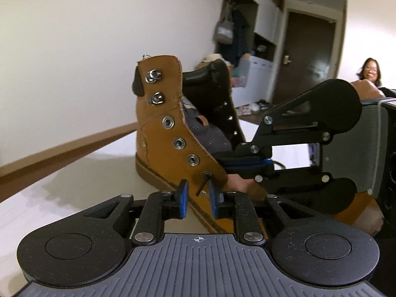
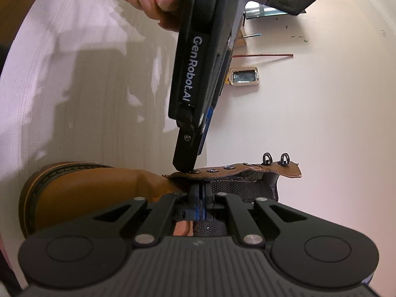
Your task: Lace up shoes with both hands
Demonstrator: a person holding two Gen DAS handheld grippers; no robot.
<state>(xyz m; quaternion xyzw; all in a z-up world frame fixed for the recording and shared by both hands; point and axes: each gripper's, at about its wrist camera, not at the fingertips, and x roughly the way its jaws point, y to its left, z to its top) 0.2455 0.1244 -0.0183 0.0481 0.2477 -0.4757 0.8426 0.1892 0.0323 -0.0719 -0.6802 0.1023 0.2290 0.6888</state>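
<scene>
A tan boot (image 1: 163, 153) stands on the white table, its row of metal eyelets facing me. A dark lace tip (image 1: 201, 184) pokes out of the lowest eyelet (image 1: 206, 175) and hangs down. My left gripper (image 1: 198, 198) is open: its blue pads (image 1: 183, 198) stand apart on either side of that tip without touching it. From the right, my right gripper (image 1: 222, 165) reaches under the eyelet flap, jaws together. In the right wrist view the right gripper (image 2: 200, 191) sits shut against the mesh tongue (image 2: 235, 183). What it pinches is hidden. The left gripper (image 2: 184, 164) comes down onto the flap.
The white table (image 1: 61, 185) runs to a brown edge by the wall at left. A small metal tin (image 2: 243, 76) and a thin stick (image 2: 262, 55) lie beyond the boot. A person (image 1: 370, 71) sits at the far right, near a dark door.
</scene>
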